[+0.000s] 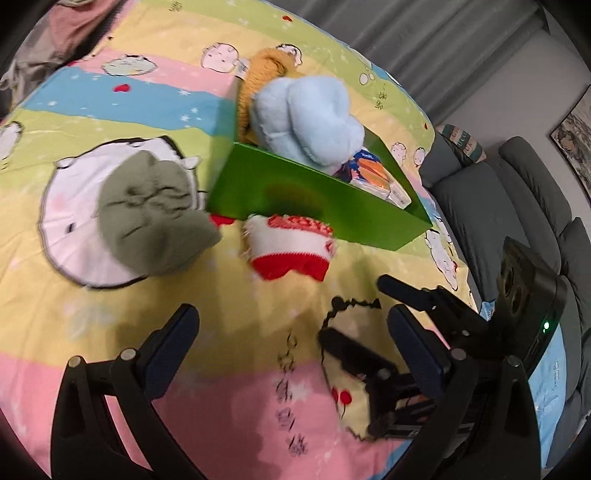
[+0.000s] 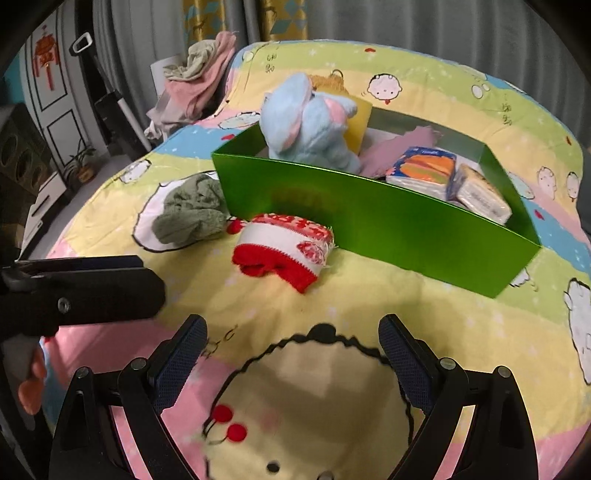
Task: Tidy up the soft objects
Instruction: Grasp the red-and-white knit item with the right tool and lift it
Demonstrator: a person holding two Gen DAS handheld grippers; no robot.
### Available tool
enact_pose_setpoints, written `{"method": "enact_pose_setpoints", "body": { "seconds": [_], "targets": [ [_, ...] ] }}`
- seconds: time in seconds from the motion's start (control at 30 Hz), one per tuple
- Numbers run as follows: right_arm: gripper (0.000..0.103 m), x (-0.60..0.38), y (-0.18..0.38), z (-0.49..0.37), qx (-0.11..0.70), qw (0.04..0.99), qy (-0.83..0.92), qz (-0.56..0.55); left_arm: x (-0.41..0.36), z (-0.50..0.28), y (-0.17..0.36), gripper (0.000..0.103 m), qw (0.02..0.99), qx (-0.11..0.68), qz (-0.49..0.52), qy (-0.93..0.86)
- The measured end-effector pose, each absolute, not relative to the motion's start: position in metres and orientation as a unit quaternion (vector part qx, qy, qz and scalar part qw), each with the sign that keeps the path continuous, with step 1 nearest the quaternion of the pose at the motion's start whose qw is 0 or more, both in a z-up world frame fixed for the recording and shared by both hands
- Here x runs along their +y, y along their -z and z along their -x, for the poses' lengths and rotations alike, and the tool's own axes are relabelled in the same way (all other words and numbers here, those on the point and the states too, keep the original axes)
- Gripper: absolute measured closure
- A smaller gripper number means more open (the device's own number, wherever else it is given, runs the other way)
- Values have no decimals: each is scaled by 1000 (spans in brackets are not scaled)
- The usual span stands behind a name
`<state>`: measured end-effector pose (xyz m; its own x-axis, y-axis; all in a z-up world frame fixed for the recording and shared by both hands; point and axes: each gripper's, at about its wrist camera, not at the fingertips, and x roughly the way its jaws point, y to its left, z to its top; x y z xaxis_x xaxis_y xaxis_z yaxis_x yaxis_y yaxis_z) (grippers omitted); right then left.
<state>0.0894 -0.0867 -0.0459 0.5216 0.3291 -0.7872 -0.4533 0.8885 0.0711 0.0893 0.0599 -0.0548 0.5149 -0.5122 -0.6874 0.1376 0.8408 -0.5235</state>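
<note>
A green box (image 1: 314, 199) (image 2: 369, 221) stands on the cartoon quilt. It holds a light blue plush (image 1: 306, 114) (image 2: 306, 122), an orange-brown plush (image 1: 258, 70), a lilac cloth (image 2: 399, 147) and tissue packs (image 1: 373, 173) (image 2: 424, 170). A red and white knit piece (image 1: 291, 247) (image 2: 284, 251) lies just in front of the box. To its left is a grey-green cloth (image 1: 147, 214) (image 2: 192, 210). My left gripper (image 1: 291, 332) is open and empty, short of the knit piece. My right gripper (image 2: 291, 339) (image 1: 356, 310) is open too, low over the quilt.
A pile of pink and grey clothes (image 2: 199, 77) (image 1: 55, 33) lies at the bed's far corner. A grey sofa (image 1: 498, 206) stands past the bed's right edge. A hand (image 2: 29, 380) shows low at the left of the right wrist view.
</note>
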Motion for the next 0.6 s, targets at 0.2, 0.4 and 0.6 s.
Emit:
{"method": "enact_pose_setpoints", "body": {
  "seconds": [0.2, 0.4, 0.6],
  "targets": [
    [9, -84, 58, -111, 437, 864, -242, 68, 45, -114, 63, 10, 839, 454, 211, 212],
    [9, -87, 63, -130, 442, 859, -254, 41, 44, -129, 67, 14, 837, 451, 225, 214],
    [12, -83, 65, -142, 438, 854, -276, 38, 43, -141, 71, 27, 835, 452, 232, 211]
  ]
}}
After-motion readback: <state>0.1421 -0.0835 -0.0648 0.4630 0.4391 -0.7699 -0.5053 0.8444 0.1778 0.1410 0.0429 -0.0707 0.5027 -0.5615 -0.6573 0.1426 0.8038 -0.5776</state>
